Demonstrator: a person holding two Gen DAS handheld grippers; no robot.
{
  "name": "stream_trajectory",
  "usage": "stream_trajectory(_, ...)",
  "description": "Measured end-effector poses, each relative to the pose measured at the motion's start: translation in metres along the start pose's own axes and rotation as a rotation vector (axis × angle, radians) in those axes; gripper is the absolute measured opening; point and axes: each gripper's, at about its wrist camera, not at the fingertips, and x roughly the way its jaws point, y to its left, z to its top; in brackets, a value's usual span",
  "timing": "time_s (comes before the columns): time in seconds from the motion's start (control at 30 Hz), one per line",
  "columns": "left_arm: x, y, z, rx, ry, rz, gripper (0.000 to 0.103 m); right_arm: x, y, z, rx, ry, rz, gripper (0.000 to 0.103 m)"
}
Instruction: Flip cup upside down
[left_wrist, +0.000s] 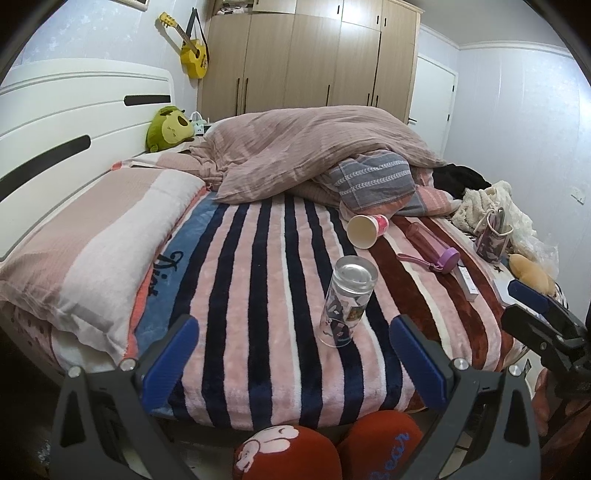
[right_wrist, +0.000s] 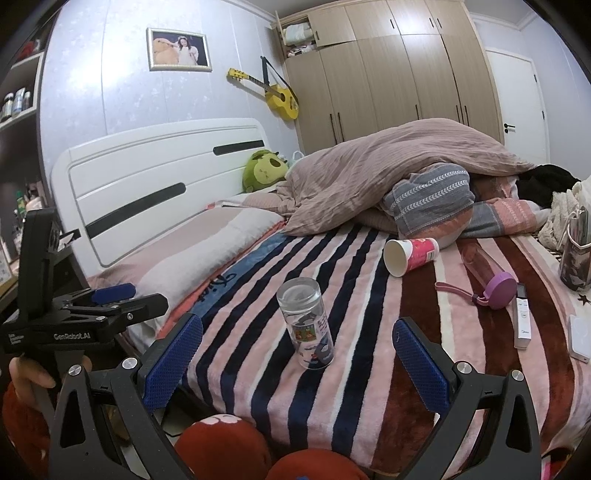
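1. The clear printed glass cup (left_wrist: 347, 301) stands base-up, tilted, on the near striped plush blanket (left_wrist: 258, 280).
2. Left gripper (left_wrist: 293, 360) and right gripper (right_wrist: 297, 363) gape wide, empty.
3. Risk: the soft bedding may let the cup topple.

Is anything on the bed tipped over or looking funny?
Yes. The paper cup lies on its side on the striped blanket, open mouth facing the cameras. The glass cup stands mouth-down and leans a little on the soft blanket. Nothing looks spilled.
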Motion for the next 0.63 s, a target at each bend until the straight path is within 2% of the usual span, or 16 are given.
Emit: stream_trajectory(0.63,0.0004,-0.0018,-0.0019,0.0,0.0,0.004,0.102,0.0011,0.0003,-0.0027,-0.001,0.007,0.0,0.103)
